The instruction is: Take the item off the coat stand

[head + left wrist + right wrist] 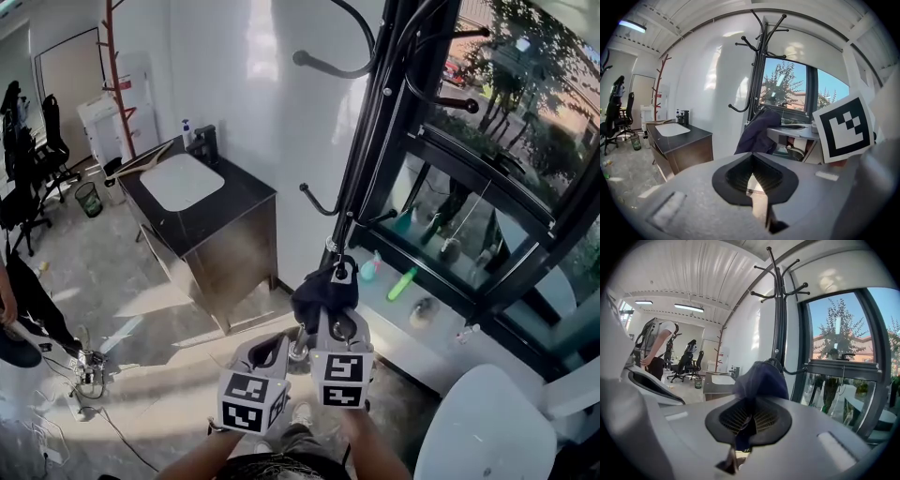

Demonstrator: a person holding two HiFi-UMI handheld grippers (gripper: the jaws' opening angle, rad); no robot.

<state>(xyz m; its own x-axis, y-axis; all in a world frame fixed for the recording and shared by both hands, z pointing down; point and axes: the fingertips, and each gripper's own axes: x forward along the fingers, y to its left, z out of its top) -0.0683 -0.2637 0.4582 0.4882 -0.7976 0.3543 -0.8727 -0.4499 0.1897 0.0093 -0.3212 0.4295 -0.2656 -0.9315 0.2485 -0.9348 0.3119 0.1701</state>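
A dark blue cloth item point(323, 292) hangs low on the black coat stand point(361, 169), by one of its lower hooks. My right gripper point(330, 317) is shut on the lower part of the cloth; in the right gripper view the blue fabric point(761, 380) runs down between the closed jaws of the right gripper point(743, 427). My left gripper point(279, 342) sits just left of the right one and a little lower, shut, holding nothing. In the left gripper view the item point(758, 131) hangs beyond the left gripper point(752, 180), apart from it, under the coat stand point(757, 70).
A black cabinet point(234, 234) with a white sink stands left of the stand. A window ledge point(441, 309) with bottles runs on the right, and a white round seat point(487, 431) sits at bottom right. A person point(19, 300), office chairs and a bin point(87, 197) are at the left.
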